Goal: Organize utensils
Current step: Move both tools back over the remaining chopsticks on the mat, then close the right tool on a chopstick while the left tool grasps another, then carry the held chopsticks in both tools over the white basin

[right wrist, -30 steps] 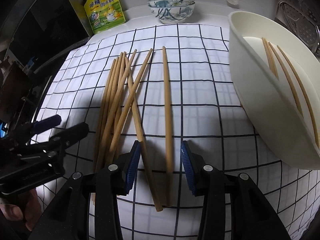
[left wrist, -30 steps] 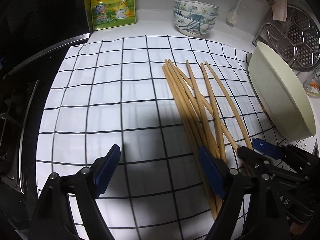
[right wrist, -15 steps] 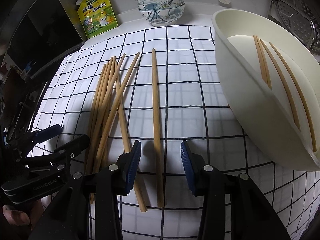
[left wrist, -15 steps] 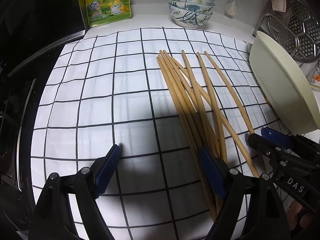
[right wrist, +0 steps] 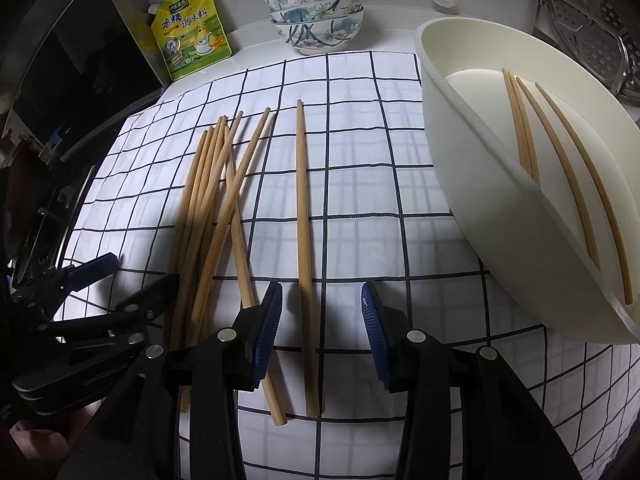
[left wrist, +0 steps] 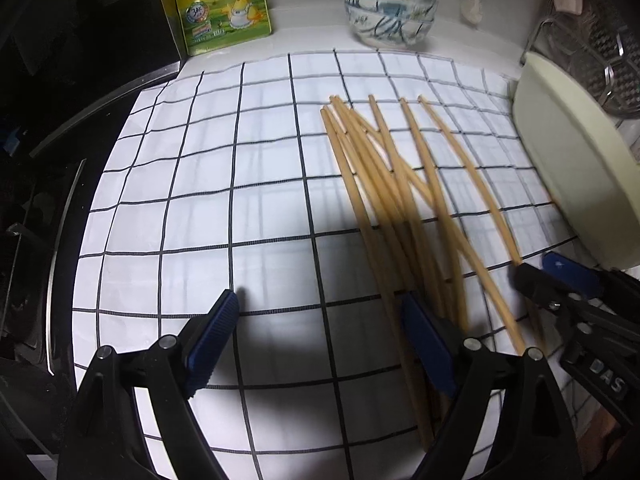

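Right wrist view: right gripper [right wrist: 322, 324] jaws apart, straddling lone chopstick [right wrist: 303, 240] on checked cloth [right wrist: 360, 152], not yet pinching. Looks like pick step; next likely close, lift, carry to cream tray [right wrist: 480, 208] w/ others. Left gripper [left wrist: 320, 340] wide open, empty, beside chopstick pile [left wrist: 384, 184].

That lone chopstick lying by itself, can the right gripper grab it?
Probably yes. The right gripper is open, and the lone chopstick lies between its fingers on the cloth, with nothing covering it.
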The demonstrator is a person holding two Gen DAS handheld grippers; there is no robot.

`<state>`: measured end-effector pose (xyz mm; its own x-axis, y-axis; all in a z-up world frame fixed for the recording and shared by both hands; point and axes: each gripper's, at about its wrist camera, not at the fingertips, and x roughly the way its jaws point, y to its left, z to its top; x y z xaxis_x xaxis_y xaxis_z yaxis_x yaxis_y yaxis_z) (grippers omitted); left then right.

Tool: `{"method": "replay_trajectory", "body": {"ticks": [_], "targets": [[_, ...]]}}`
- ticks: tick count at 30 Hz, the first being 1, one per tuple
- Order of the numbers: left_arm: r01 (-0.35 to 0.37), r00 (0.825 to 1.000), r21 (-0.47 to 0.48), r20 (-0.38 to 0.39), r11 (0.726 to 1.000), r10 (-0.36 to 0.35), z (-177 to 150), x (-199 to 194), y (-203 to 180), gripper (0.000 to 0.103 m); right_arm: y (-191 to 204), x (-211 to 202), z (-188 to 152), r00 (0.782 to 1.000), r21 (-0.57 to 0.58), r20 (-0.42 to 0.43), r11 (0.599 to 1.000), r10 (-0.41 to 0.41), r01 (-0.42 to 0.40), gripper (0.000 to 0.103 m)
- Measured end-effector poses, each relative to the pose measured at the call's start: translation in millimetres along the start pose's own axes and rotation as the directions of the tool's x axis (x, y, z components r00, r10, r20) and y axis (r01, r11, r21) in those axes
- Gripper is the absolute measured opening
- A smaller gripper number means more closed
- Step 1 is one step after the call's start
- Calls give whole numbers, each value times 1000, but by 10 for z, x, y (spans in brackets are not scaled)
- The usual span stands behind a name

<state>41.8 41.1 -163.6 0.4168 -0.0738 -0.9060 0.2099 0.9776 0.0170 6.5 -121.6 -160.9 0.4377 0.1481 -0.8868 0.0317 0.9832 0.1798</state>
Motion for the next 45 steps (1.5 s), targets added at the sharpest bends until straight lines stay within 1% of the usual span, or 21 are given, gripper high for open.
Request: {"method": "replay_trajectory", "body": {"ticks": [5,10,15,17,21,22,23,24,25,26,27,28,29,33,37,45], "targets": [[-27,1000,-8,-2,1000,27,0,-3,92,83,-6,-7,-13,1000,-1,0,1000,-1,1,40],[-26,1000,-49,-7,998,26,-9,0,263,83,7,16,3,1000,-7,4,1000,-15,15,40],[-21,1000,-55,5,998,22,44,27,239,83,94,80,65,998,-41,8,997,-61,62,40],[-16,1000,-51,9,999,17,78,37,210,80,127,104,89,997,-56,15,995,-80,80,40],[-6,1000,-33,20,999,7,138,40,153,66,170,136,102,995,-86,37,992,-92,95,39],[-5,1000,-29,23,1000,6,148,37,144,59,183,144,98,994,-98,42,990,-96,100,38],[-1,1000,-23,26,1000,2,160,29,130,55,196,148,94,994,-108,46,989,-101,105,35],[4,1000,-16,28,1000,-3,170,23,116,46,210,149,90,994,-121,49,987,-97,103,33],[7,1000,-9,30,1000,-7,179,20,103,35,220,151,93,994,-125,50,987,-96,102,27],[13,999,2,30,1000,-13,188,14,79,28,223,150,94,994,-127,51,987,-97,103,20],[17,999,10,28,1000,-18,197,11,51,16,228,151,100,994,-129,50,987,-92,98,16],[21,999,17,24,1000,-21,207,12,32,9,229,148,105,995,-132,48,987,-90,95,9],[21,1000,21,20,1000,-21,217,15,19,7,232,151,112,995,-135,45,986,-89,95,6],[34,999,18,7,999,-34,235,27,47,7,229,152,126,996,-135,35,987,-79,83,6],[29,1000,10,-4,1000,-29,240,-4,107,7,195,98,146,998,-94,28,994,-48,50,6],[27,999,9,27,1000,-27,315,-246,204,7,234,-136,189,999,-59,50,998,9,-6,6]]}}
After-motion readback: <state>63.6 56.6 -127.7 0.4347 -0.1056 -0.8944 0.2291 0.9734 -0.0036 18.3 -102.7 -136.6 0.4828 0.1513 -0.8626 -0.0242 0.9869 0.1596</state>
